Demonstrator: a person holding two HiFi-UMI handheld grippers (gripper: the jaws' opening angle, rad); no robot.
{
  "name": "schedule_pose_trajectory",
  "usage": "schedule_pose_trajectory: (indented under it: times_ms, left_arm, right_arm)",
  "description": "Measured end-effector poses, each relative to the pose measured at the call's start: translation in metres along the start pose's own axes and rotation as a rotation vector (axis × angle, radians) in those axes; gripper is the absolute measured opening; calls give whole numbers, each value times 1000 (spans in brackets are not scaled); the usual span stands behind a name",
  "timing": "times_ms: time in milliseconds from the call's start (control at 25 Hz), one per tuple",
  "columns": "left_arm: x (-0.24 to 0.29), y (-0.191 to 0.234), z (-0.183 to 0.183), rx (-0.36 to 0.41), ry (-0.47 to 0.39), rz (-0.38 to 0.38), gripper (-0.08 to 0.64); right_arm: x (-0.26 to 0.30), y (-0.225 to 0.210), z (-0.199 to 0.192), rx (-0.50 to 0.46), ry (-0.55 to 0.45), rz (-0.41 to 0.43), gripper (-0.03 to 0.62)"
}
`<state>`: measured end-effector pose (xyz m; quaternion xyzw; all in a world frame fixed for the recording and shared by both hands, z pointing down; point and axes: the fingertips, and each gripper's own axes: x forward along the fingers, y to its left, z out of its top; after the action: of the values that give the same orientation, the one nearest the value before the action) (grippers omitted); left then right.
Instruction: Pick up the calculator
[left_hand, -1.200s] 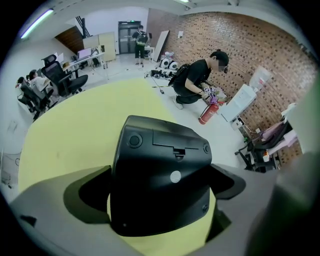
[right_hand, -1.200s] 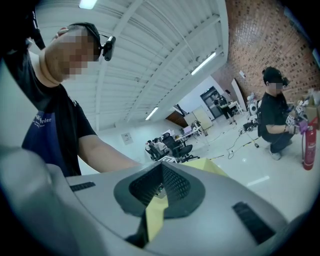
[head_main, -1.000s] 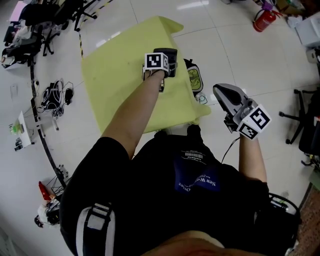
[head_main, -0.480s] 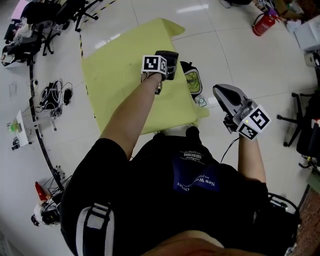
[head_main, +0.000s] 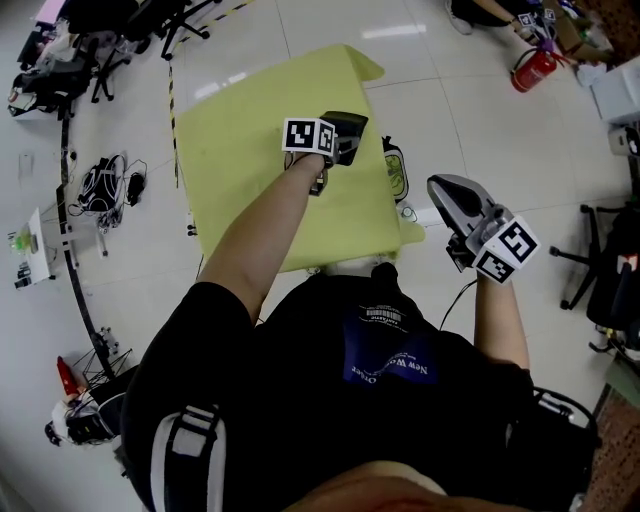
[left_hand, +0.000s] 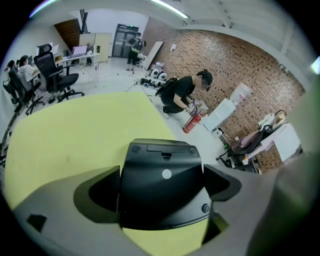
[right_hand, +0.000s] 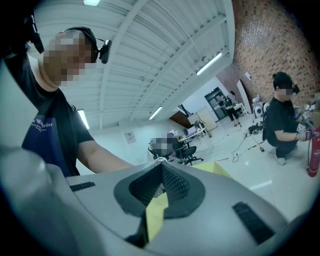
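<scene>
The black calculator (head_main: 347, 133) hangs just above the yellow table (head_main: 250, 130), underside up in the left gripper view (left_hand: 162, 185). My left gripper (head_main: 340, 142) points steeply down and is shut on it, one jaw pressing each long side (left_hand: 162, 192). To the right of the table, off its edge, my right gripper (head_main: 442, 187) is held level. Its jaws meet at the tips with nothing between them (right_hand: 160, 187).
A dark-rimmed item with a greenish face (head_main: 395, 170) lies at the table's right edge. A red fire extinguisher (head_main: 533, 68) stands on the floor at the upper right. Office chairs (head_main: 100, 30) and cables (head_main: 105, 185) are at the left. A person crouches beyond the table (left_hand: 182, 92).
My left gripper has risen a little with the calculator in it. The right gripper has shifted slightly, still shut.
</scene>
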<state>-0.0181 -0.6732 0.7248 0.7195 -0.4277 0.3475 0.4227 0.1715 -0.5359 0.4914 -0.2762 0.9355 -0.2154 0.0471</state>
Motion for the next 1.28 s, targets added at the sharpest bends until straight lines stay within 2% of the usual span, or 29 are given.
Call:
schedule_pose_trajectory:
  times_ms: [80,200,240,600,880,1120,1280]
  left_arm:
    - [-2,6,-6,42,16,22,529]
    - [2,18,-24,160,69,88,529]
    - [5,21,-30,176,83,99,529]
    - [16,24,-42,174,108,106,531]
    - [28,25,-47,206,185,154,586]
    - [34,26,-46,213,243,178,591]
    - [30,27,-46,212,209,187,591]
  right_arm:
    - [6,4,0,-4,5,6,-15]
    - [17,11,-4,-5,15,16,-15]
    - [21,14,-6,-5,18,18,-15]
    - [25,16,-11,11,27,14,-15]
    - [26,10,-9,14,21,21,-15]
    - [15,-1,-5,21,9,4,-15]
    - [12,-5,-6,37,0,-8,-15]
